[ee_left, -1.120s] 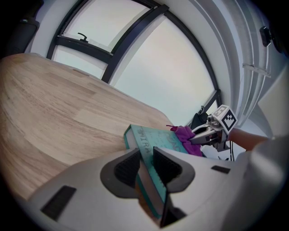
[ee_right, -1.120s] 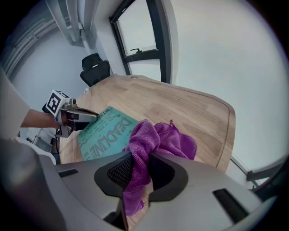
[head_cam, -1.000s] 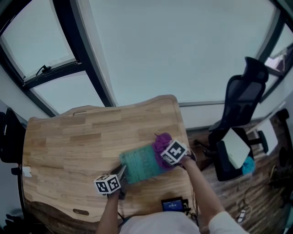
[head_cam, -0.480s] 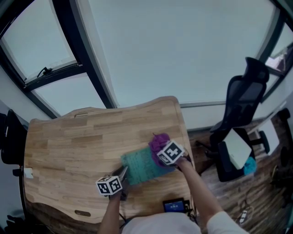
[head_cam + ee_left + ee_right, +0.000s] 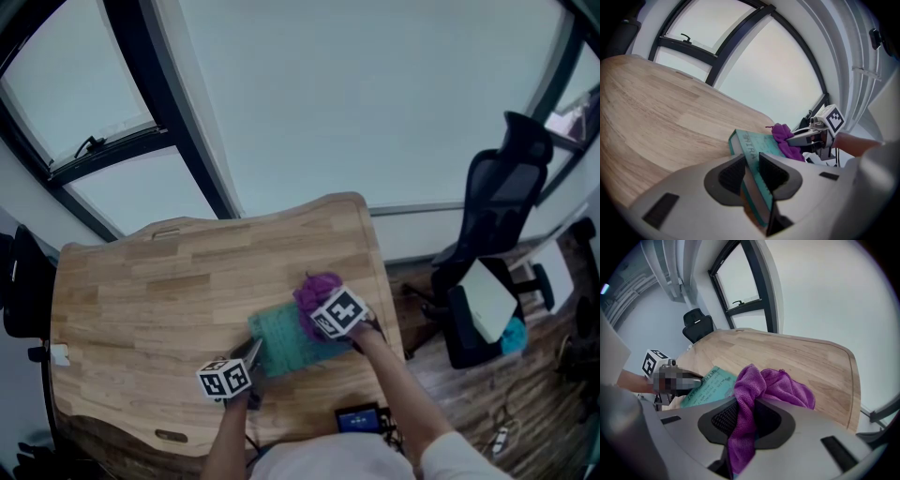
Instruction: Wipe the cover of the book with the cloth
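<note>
A teal book [image 5: 281,339] lies on the wooden table [image 5: 141,291] near its front right. My left gripper [image 5: 249,354] is shut on the book's near left edge; in the left gripper view the book [image 5: 757,145] passes between the two pads. My right gripper [image 5: 317,305] is shut on a purple cloth [image 5: 314,288], which rests on the right part of the cover. In the right gripper view the cloth [image 5: 776,385] bunches out ahead of the jaws and hangs down between them, with the book [image 5: 705,386] to the left beneath it.
The table's right edge [image 5: 375,272] runs close beside the book. A black office chair [image 5: 497,216] stands on the floor to the right. A small dark device [image 5: 356,418] sits at the table's front edge. Big windows with dark frames [image 5: 173,122] lie beyond the table.
My right gripper has slid the purple cloth leftward across the book's cover. The left gripper and the book have stayed where they were.
</note>
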`<state>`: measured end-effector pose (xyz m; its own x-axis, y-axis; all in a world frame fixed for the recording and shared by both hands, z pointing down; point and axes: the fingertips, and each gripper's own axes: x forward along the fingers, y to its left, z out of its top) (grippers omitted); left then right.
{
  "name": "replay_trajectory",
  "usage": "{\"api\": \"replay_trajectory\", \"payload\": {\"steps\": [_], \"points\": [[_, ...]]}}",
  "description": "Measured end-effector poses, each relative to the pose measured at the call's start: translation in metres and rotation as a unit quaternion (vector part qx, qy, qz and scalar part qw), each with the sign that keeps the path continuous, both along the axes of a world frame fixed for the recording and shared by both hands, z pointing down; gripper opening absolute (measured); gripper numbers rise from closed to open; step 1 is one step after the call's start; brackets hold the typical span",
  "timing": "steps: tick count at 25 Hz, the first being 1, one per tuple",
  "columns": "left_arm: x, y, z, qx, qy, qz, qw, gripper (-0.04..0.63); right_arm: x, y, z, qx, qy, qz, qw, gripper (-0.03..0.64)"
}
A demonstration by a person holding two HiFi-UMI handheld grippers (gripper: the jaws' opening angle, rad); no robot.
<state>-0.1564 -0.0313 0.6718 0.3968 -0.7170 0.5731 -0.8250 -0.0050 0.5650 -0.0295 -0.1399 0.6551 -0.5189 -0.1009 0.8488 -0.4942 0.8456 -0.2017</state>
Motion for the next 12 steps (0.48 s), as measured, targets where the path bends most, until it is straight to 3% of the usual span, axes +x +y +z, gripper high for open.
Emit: {"api": "replay_trajectory", "payload": {"steps": [12], "points": [[0.000, 0.001, -0.001, 0.000, 0.001, 0.000, 1.0000, 0.095, -0.041, 0.030, 0.000, -0.027, -0.009, -0.038, 0.999, 0.080]]}}
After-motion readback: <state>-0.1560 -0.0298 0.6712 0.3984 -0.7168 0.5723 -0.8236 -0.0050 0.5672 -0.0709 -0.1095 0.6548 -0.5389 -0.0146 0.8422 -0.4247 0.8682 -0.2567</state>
